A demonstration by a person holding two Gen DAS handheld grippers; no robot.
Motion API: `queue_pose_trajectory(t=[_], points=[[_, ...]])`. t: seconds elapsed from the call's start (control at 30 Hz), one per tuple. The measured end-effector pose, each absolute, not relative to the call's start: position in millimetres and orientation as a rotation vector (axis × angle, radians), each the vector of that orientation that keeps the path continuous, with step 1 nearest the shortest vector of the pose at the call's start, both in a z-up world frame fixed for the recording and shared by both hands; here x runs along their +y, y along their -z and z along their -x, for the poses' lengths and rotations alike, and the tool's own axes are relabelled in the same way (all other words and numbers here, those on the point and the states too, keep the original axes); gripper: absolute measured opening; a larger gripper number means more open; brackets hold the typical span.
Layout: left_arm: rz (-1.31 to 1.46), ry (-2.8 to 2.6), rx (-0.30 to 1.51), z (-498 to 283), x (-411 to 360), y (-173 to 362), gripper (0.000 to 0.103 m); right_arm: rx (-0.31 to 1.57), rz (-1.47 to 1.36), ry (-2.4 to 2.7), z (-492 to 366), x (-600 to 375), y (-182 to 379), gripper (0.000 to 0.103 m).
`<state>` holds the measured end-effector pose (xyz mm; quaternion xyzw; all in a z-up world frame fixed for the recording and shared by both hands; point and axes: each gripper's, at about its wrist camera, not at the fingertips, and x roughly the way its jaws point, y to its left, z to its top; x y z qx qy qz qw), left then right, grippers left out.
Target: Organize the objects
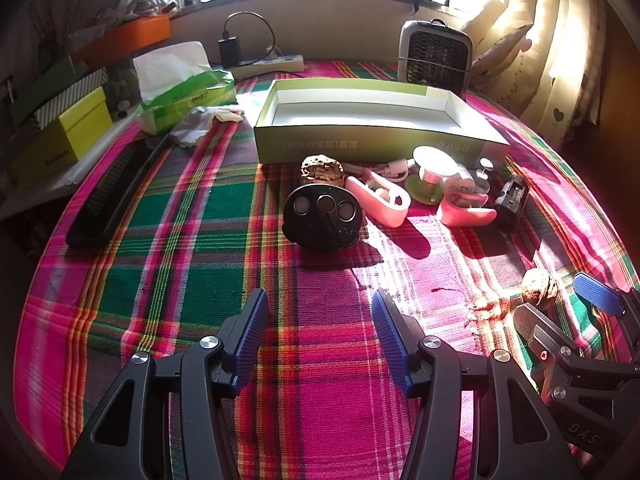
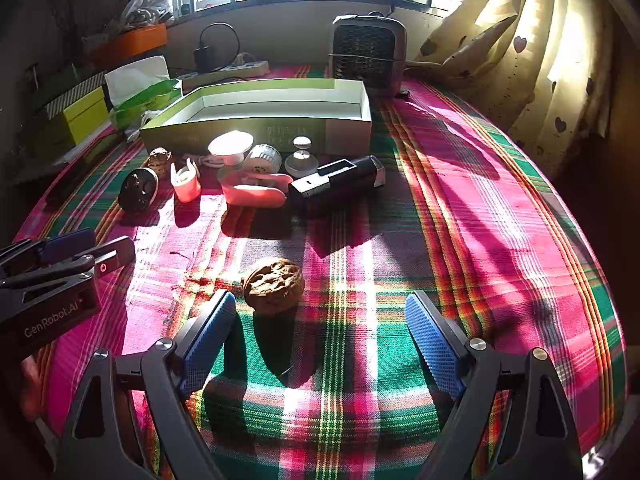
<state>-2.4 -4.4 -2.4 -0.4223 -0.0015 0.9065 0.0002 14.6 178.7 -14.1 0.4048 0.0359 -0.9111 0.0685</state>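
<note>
An open green-and-white box [image 1: 376, 140] [image 2: 256, 126] sits at the back of the plaid table. In front of it lie a second walnut [image 1: 322, 169], a black round three-lens device [image 1: 322, 216] [image 2: 138, 190], two pink holders [image 1: 378, 200] [image 1: 466, 206], a white-topped green stand [image 1: 428, 172] and a black cylinder [image 2: 338, 180]. A walnut [image 2: 274, 285] [image 1: 539, 285] lies just ahead of my right gripper [image 2: 320, 322], which is open with the nut near its left finger. My left gripper [image 1: 320, 320] is open and empty over bare cloth.
A tissue pack [image 1: 184, 88], yellow-green boxes [image 1: 60, 136] and a long black case [image 1: 108, 196] line the left side. A small heater [image 1: 436, 52] and a power strip [image 1: 272, 65] stand at the back. Curtains [image 2: 540, 48] hang at the right.
</note>
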Motion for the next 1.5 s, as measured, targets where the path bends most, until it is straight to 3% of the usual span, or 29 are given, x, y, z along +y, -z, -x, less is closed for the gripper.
queue_pose_trajectory(t=[1.23, 1.5], points=[[1.276, -2.743, -0.034, 5, -17, -2, 0.052, 0.131, -1.222, 2.692, -10, 180, 13, 0.086], [1.251, -2.694, -0.093, 18, -28, -3, 0.052, 0.137, -1.209, 2.679, -8, 176, 12, 0.076]])
